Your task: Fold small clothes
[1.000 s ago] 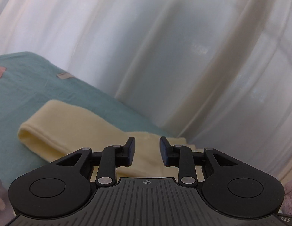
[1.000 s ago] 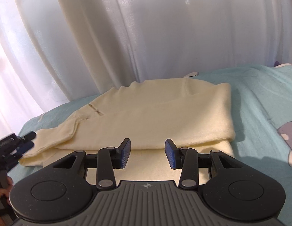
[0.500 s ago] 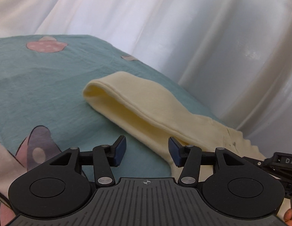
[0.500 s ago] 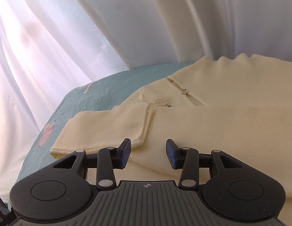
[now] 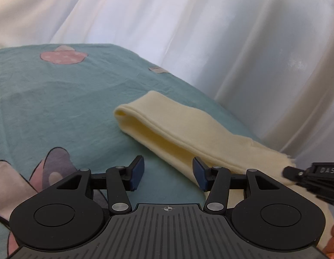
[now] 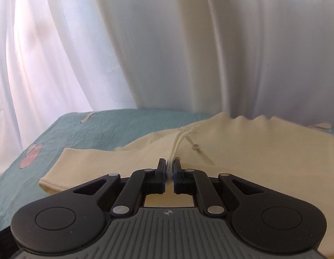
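Note:
A pale yellow top point(image 6: 242, 151) lies on a teal bedsheet point(image 6: 98, 127), its body folded and one sleeve point(image 5: 171, 125) stretched out to the side. My right gripper point(image 6: 171, 168) is shut on a pinch of the top's fabric where the sleeve meets the body; the cloth is drawn up into a ridge toward the jaws. My left gripper point(image 5: 168, 174) is open and empty, low over the sheet beside the sleeve's near edge. The right gripper shows at the right edge of the left wrist view point(image 5: 313, 177).
White curtains point(image 5: 210, 32) hang close behind the bed's far edge. The bedsheet point(image 5: 48, 108) carries pink mushroom prints point(image 5: 63, 56) and a larger cartoon print point(image 5: 37, 172) at the near left.
My right gripper moved to the sleeve's base and shut on the fabric. My left gripper swung toward the sleeve and opened wider.

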A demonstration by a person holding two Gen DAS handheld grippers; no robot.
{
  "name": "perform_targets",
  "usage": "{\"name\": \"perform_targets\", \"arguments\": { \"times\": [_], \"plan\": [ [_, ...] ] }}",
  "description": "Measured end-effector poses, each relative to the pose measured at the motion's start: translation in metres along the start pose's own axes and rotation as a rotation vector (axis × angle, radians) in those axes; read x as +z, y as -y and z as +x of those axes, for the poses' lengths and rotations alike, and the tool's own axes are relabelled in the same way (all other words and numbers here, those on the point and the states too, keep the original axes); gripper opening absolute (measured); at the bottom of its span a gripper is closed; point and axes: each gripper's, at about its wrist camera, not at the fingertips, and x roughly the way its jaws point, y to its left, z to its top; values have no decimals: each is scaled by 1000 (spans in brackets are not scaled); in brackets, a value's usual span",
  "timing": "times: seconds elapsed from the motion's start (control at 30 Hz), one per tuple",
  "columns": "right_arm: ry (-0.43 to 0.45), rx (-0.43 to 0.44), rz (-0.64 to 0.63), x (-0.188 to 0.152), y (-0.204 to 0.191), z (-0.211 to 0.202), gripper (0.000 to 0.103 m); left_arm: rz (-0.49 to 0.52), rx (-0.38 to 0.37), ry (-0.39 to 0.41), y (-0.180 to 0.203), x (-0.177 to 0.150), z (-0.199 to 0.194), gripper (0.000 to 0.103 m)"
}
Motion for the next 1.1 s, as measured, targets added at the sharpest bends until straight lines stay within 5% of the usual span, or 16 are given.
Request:
{"name": "perform_targets", "arguments": {
  "times": [0.1,0.3,0.63,0.73,0.9,1.1],
  "plan": [
    [27,-108,22,-7,31,-29,6,47,-14,18,6,2,-3,55],
    [-66,-259,138,-33,93,-44,7,91,-68,1,19,5,3,55],
    [-92,-71,410,-34,124,-30,15,134,-100,-44,34,1,8,55],
    [-70,-125,322,-28,112,-28,7,160,-107,-52,40,0,7,55],
    [58,-386,33,-16,92,-56,6,196,-113,-50,43,2,2,57],
    [31,-479,-9,-19,121,-62,6,202,-119,-54,41,5,-1,59]
  ]
}}
